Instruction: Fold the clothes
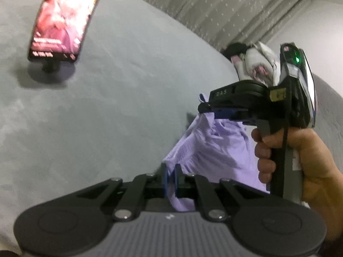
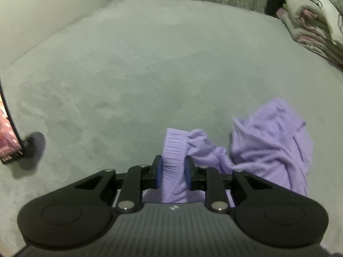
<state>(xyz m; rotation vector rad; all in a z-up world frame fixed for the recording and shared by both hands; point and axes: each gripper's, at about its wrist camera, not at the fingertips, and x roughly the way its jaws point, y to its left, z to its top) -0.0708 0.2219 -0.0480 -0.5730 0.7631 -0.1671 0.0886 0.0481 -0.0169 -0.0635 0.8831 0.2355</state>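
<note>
Grey bedding (image 2: 150,64) fills both views, with pale curtains (image 1: 225,6) beyond it. On the left gripper (image 1: 171,178) the blue fingers (image 1: 165,177) are pinched almost together on a thin edge of the lilac garment (image 1: 205,150), the cloth running up from them toward 1 o'clock. On the right gripper (image 2: 173,171) the fingers (image 2: 159,171) stand further apart, clamped on a thick ribbed band (image 2: 173,147) of the same garment — the band stands up between the pads, and the rest of the cloth bunches away toward 3 o'clock, draping onto the bed.

In the left wrist view the right gripper appears at about 2 o'clock, its tips biting the top of the hanging lilac cloth; a bare hand (image 1: 300,156) wraps its handle and a green light (image 1: 297,59) glows on its body. So the garment hangs between the two grippers, just over the bedding.

Farther out, a phone (image 1: 62,21) with a lit reddish screen stands on a small dark stand (image 1: 50,67) at 10 o'clock in the left view — its edge also shows at 9 o'clock in the right view. Folded floral bedding (image 2: 315,15) lies at 2 o'clock in the right view, with something dark and blurred beside it.
</note>
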